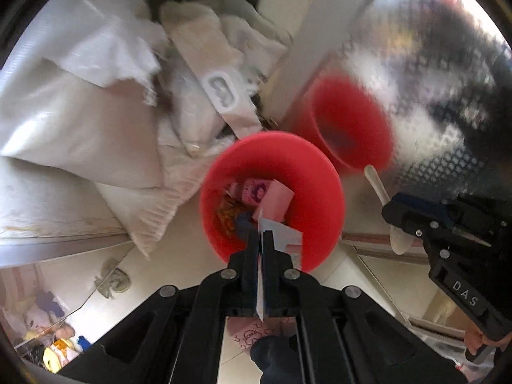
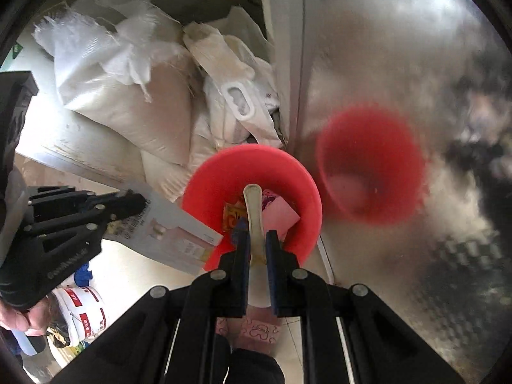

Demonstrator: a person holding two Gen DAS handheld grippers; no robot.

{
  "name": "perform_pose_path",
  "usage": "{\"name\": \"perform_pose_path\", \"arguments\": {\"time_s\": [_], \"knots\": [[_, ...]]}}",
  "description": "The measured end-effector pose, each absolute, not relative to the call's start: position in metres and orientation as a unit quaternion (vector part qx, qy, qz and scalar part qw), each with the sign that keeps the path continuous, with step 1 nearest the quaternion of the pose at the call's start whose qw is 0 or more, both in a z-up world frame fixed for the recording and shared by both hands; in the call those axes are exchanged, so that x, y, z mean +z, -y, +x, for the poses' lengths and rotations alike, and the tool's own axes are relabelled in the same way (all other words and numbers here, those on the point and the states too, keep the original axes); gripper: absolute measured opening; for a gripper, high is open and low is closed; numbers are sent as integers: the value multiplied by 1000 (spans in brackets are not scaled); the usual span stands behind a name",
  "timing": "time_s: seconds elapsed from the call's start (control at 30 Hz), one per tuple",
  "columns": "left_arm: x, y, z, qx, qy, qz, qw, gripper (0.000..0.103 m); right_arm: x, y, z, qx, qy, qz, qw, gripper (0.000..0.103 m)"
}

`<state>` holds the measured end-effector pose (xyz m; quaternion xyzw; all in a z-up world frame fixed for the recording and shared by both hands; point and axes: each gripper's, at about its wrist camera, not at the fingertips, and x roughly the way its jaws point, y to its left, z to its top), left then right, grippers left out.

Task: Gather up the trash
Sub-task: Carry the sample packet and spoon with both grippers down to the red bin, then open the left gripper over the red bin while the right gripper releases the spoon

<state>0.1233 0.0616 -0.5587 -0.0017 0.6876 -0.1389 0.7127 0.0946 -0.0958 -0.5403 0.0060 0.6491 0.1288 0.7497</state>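
Observation:
A red trash bin [image 1: 307, 166] stands on the floor beside a shiny metal panel, with pink and orange wrappers [image 1: 256, 192] inside. My left gripper [image 1: 263, 240] is shut on a flat printed card [image 1: 284, 240], held edge-on over the bin's near rim. In the right wrist view the card [image 2: 172, 224] reaches to the bin [image 2: 288, 166]. My right gripper [image 2: 256, 240] is shut on a white plastic spoon [image 2: 253, 208] above the bin's opening. The spoon also shows in the left wrist view [image 1: 377, 185].
White woven sacks [image 2: 128, 102] and plastic bags are piled behind the bin. The metal panel [image 2: 400, 64] on the right mirrors the bin. A white labelled bucket [image 2: 83, 307] stands at lower left. Pale floor tiles [image 1: 166, 272] lie around.

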Motion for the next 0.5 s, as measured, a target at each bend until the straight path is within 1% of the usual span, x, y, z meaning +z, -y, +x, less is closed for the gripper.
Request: {"name": "perform_pose_path", "arguments": {"time_s": [0.13, 0.2, 0.23, 0.3, 0.33, 0.37, 0.5], "knots": [[-576, -57, 123, -137, -695, -18, 705, 4, -550, 102, 94, 123, -656, 7, 745, 9], [-583, -55, 123, -140, -705, -21, 695, 12, -554, 105, 94, 124, -659, 5, 742, 9], [-586, -55, 123, -139, -710, -25, 690, 18, -553, 105, 94, 124, -659, 4, 742, 9], [-590, -56, 122, -142, -714, -33, 685, 24, -552, 104, 93, 126, -657, 2, 743, 9], [-591, -55, 121, -141, -716, -30, 683, 30, -552, 104, 93, 128, -656, 1, 744, 9], [-591, -54, 120, -137, -716, -24, 684, 32, -552, 105, 92, 128, -656, 1, 744, 9], [-585, -55, 114, -127, -713, -5, 689, 35, -556, 103, 93, 131, -655, 3, 744, 9]]}}
